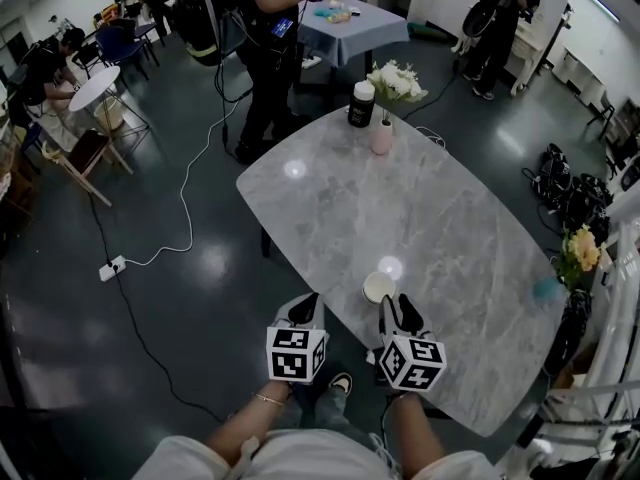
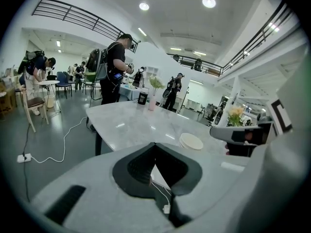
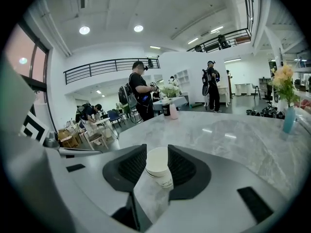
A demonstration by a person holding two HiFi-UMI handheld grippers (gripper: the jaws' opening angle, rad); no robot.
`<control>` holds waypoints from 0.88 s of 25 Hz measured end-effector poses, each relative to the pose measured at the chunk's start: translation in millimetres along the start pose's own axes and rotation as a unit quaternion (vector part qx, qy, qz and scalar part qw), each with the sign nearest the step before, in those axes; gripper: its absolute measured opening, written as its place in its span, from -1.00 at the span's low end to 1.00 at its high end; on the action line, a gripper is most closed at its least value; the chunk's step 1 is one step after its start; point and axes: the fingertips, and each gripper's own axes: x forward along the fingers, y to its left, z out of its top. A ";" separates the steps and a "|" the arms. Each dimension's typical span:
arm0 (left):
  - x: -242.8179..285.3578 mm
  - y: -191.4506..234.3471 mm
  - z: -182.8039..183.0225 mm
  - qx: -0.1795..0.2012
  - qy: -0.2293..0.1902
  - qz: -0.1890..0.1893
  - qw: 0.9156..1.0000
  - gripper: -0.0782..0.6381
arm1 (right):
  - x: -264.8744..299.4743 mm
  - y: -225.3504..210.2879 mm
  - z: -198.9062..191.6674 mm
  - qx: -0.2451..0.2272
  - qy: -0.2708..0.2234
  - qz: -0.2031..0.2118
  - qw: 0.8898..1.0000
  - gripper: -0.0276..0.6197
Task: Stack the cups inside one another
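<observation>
A white paper cup (image 3: 158, 168) stands upright between the jaws of my right gripper (image 3: 156, 148), and both dark pads touch its sides. A second rim line below its top suggests nested cups. In the head view the cup (image 1: 378, 286) is near the marble table's (image 1: 400, 208) front edge, at the tips of the right gripper (image 1: 399, 306). My left gripper (image 1: 301, 311) hangs off the table's near-left edge, beside the right one. Its jaws (image 2: 154, 144) meet at the tips with nothing between them. From the left gripper view the cup's rim (image 2: 191, 141) shows beside the right gripper (image 2: 238, 134).
At the table's far end stand a pink vase of white flowers (image 1: 385, 128) and a dark jar (image 1: 361, 103). A small blue vase with yellow flowers (image 1: 548, 288) is at the right edge. People stand beyond the table, and cables (image 1: 185, 198) run across the floor to the left.
</observation>
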 end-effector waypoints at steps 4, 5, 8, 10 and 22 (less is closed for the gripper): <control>-6.8 -3.1 8.4 0.005 -0.013 -0.005 1.000 -0.79 | -10.6 -3.7 7.5 0.000 -0.011 -0.019 1.000 -0.70; -8.9 -3.9 10.4 0.006 -0.016 -0.007 1.000 -0.79 | -13.4 -4.5 8.7 0.000 -0.011 -0.024 1.000 -0.74; -12.2 -8.1 15.6 0.011 -0.023 -0.014 1.000 -0.79 | -20.7 -7.3 11.7 -0.001 -0.014 -0.034 0.999 -0.82; -13.5 -11.3 18.9 0.015 -0.029 -0.020 0.999 -0.79 | -24.8 -8.4 13.1 0.001 -0.015 -0.038 0.999 -0.84; -15.5 -25.3 35.1 0.046 -0.038 -0.044 0.997 -0.79 | -33.5 -5.4 16.3 0.009 -0.017 -0.048 0.999 -0.87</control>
